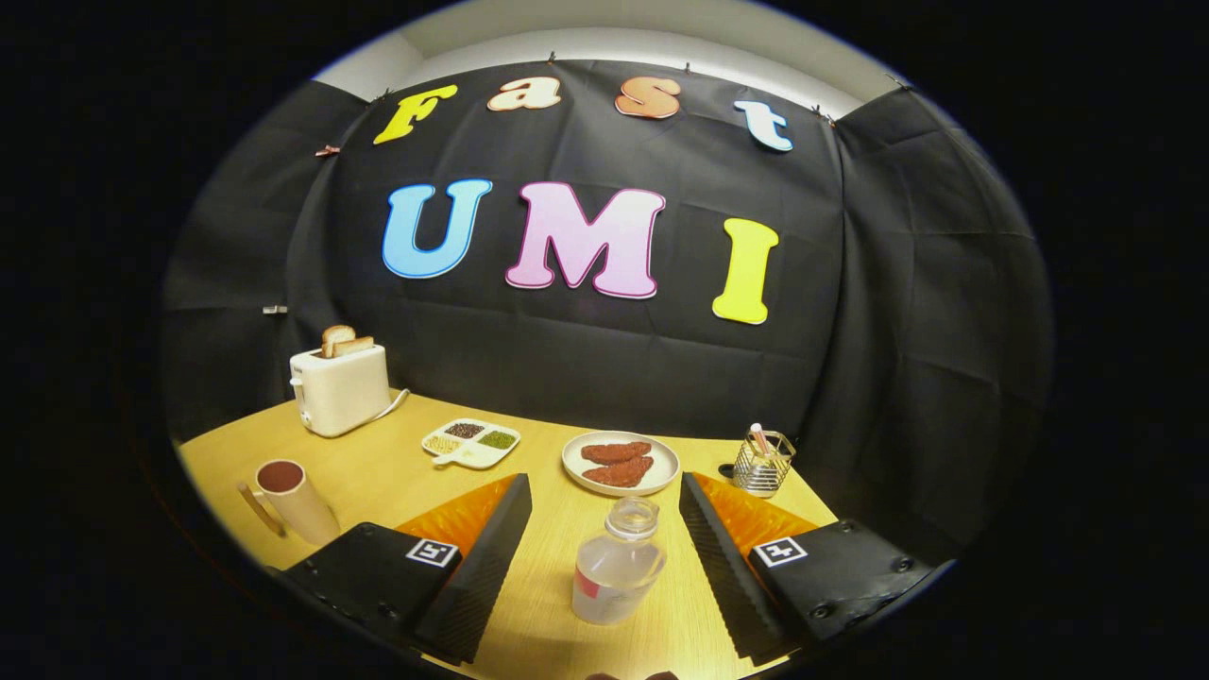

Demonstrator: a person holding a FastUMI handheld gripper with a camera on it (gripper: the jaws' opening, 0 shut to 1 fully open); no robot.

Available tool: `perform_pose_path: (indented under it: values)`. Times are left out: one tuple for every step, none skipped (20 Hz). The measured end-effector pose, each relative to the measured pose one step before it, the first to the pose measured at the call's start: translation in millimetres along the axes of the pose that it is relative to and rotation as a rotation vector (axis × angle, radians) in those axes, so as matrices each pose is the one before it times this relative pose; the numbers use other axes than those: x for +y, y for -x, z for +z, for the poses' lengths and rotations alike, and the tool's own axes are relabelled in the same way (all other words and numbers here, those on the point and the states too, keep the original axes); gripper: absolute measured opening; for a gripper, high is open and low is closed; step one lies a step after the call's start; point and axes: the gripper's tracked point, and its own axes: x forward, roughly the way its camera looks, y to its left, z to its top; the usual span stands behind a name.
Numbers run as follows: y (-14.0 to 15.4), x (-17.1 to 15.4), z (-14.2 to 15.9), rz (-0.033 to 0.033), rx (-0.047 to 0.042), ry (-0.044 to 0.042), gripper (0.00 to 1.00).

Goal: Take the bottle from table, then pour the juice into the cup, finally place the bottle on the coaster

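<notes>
gripper (604,529): fingers spread wide apart, nothing clamped, neither finger touching the bottle
bottle (619,567): clear plastic, upright on the surface, standing between the two fingers, a little nearer the right one; no cap visible on the neck; small red patch low on its left side; contents look clear, level hard to tell
cup (295,501): pale mug with handle, left of the left finger, near the surface edge; inside looks dark red; tilt is likely lens distortion, cannot tell for sure
coaster (725,469): small dark round spot just left of the wire holder, beyond the right finger; mostly hidden, cannot confirm it is the coaster
surface (397,472): light wood top, carries everything
plate (621,463): white, round, beyond the bottle, roughly centred ahead of the fingers; two reddish-brown pieces of food lying on it
divided dish (470,442): white, three compartments with dark, green and yellowish grains; left of the plate, apart from it
toaster (338,387): white, far left back by the wall, two bread slices sticking out of the top, cord trailing to its right
wire holder (763,461): metal basket right of the plate, a pink-tipped item standing in it
</notes>
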Motion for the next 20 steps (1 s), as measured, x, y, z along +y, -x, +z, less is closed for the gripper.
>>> perform_pose_path:
  values:
    - [-2.91, -2.25, -6.49, -0.00402, 0.00350, -0.00277, 0.97]
    - [-2.63, -1.93, -6.51, -0.00237, 0.00724, -0.00595, 0.97]
    - [-2.96, -0.86, -7.58, -0.00197, 0.00838, -0.00779, 0.97]
    - [-3.40, -0.76, -5.46, -0.00229, 0.00560, -0.00836, 0.97]
    - [-3.15, 0.03, -4.96, -0.00009, 0.00541, -0.00890, 0.97]
    - [-2.93, 0.21, -6.24, 0.00069, 0.00802, -0.00750, 0.97]
    - [-2.37, 0.87, -5.93, 0.00126, 0.00843, -0.00648, 0.97]
    - [-2.07, 0.44, -4.05, 0.00019, 0.00681, -0.00417, 0.97]
    - [-0.75, -0.28, -3.74, -0.00140, 0.00341, -0.00277, 0.97]
    - [-1.62, -0.56, -3.15, -0.00235, 0.00416, -0.00210, 0.97]
    - [-1.50, -0.27, -3.49, -0.00007, 0.00495, -0.00122, 0.97]
    - [-1.57, -0.37, -3.43, -0.00100, 0.00489, 0.00027, 0.97]
    - [-1.68, 1.09, -4.17, 0.00257, 0.00641, 0.00070, 0.97]
    - [-2.41, 0.36, -2.50, 0.00124, 0.00584, 0.00106, 0.97]
    - [-1.51, -0.87, -1.95, -0.00107, 0.00386, 0.00038, 0.97]
    - [-1.88, -0.99, -1.85, -0.00324, 0.00546, -0.00011, 0.97]
    - [-2.66, -0.31, -3.00, -0.00150, 0.00587, -0.00308, 0.97]
    - [-2.12, -0.19, -2.19, 0.00034, 0.00781, -0.00451, 0.97]
    - [-1.59, -0.20, -2.19, -0.00119, 0.00484, -0.00281, 0.97]
    - [-2.49, -0.27, -0.43, -0.00190, 0.00305, 0.00089, 0.96]
